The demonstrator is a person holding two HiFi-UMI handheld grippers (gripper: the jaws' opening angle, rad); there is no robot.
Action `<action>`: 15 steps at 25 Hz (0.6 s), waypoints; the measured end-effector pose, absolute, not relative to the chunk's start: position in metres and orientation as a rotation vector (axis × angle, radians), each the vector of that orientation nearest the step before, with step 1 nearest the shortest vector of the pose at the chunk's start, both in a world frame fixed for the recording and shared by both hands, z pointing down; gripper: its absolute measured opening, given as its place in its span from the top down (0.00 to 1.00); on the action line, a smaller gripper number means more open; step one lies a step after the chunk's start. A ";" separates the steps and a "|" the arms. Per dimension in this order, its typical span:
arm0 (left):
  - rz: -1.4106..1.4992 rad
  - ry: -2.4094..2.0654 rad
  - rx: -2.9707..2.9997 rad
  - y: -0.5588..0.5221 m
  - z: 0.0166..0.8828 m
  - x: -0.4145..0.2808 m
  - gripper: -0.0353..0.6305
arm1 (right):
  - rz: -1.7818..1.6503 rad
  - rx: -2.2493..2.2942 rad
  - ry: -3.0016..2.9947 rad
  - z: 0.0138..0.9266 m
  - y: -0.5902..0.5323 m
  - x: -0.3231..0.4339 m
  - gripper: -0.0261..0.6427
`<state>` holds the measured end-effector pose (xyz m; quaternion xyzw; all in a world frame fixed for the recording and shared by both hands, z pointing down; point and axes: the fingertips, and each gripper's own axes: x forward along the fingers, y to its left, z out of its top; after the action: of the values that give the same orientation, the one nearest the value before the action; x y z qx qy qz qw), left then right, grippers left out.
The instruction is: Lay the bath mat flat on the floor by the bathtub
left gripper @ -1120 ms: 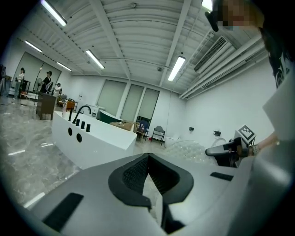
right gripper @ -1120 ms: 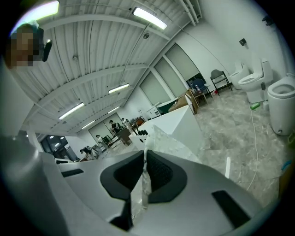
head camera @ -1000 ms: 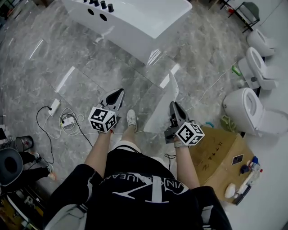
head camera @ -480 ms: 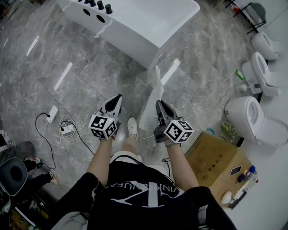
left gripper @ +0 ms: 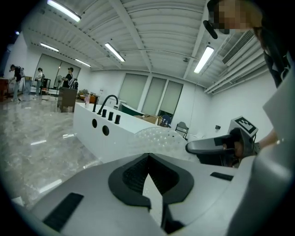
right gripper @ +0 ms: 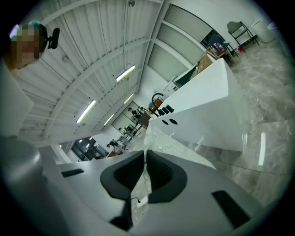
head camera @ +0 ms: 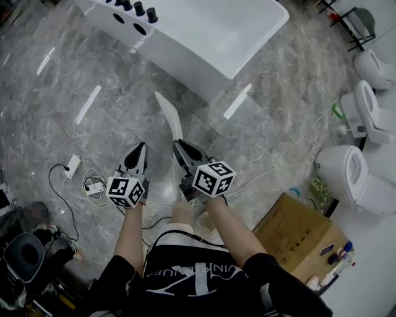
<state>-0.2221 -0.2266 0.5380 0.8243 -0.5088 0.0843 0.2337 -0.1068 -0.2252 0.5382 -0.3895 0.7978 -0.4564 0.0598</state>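
The bath mat [head camera: 169, 116] is a clear, bubble-textured sheet that hangs curled above the grey floor in front of the white bathtub [head camera: 204, 31]. Each gripper pinches one of its near edges. My left gripper [head camera: 140, 148] is shut on the mat. My right gripper [head camera: 177, 146], close beside it, is shut on it too. In the left gripper view the mat [left gripper: 156, 138] rises from the jaws [left gripper: 148, 159] toward the tub [left gripper: 103, 131]. In the right gripper view a thin edge of the mat [right gripper: 159, 138] is clamped in the jaws [right gripper: 144, 156], with the tub [right gripper: 207, 106] beyond.
Several toilets [head camera: 359, 179] line the right wall. A cardboard box [head camera: 297, 229] lies at lower right. Cables and a power strip [head camera: 93, 184] lie on the floor at left, with a chair [head camera: 15, 251] at the lower left corner. Black taps [head camera: 139, 7] top the tub's left end.
Both grippers have moved left and come closer together. The mat swung with them, from right of centre to in front of the tub's middle, and now curls more.
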 end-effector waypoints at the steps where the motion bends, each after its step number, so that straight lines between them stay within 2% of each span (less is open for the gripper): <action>1: 0.233 -1.419 2.253 -0.232 0.543 -0.230 0.93 | -1.373 -1.166 2.411 0.541 -0.234 -0.114 0.91; 6: 0.174 -1.522 2.210 -0.252 0.568 -0.253 0.93 | -1.380 -1.216 2.259 0.590 -0.275 -0.107 0.91; 15: 0.100 -1.526 2.149 -0.258 0.663 -0.204 0.93 | -1.544 -1.482 2.187 0.819 -0.296 -0.023 0.91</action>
<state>-0.2036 -0.2583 0.6633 0.7891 -0.5602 0.0368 0.2493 -0.0232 -0.2959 0.8191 -0.4838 0.7142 -0.5042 0.0409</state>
